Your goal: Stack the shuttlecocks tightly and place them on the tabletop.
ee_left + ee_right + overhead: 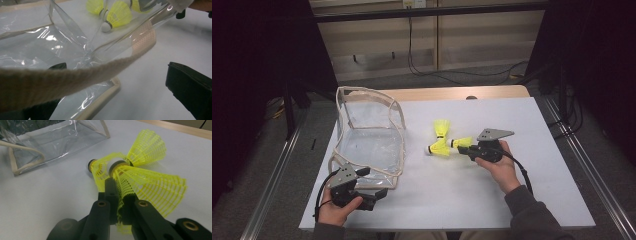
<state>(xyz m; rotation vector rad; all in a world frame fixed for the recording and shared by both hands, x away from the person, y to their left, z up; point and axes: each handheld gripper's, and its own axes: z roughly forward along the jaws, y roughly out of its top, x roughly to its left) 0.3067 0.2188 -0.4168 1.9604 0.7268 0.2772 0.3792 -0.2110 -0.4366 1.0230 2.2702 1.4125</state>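
So the right gripper (pixel 117 195) has its jaws pinched nearly shut on the mesh skirt of one shuttlecock (pixel 150 187), sitting just right of centre in the high view. That's a floppy spot to hold, so I'd lift slow and keep the cork end leading, otherwise the skirt probably buckles or slips out.

The left gripper (pixel 362 192) is at the lower left of the high view, right at the near corner of the clear bag (pixel 369 145). In the left gripper view its jaws stand wide apart with the bag's strap (pixel 75 80) crossing between them; can't tell if a pad actually touches it. I'd get a proper grip on the rim there and hold the mouth open before bringing the shuttlecock over, since the plastic looks saggy.

Count:
- shuttlecocks: three, all yellow, bunched together mid-frame on the counter (pixel 492 200), one of them held
- bag: one, empty as far as I can see
- grippers: two
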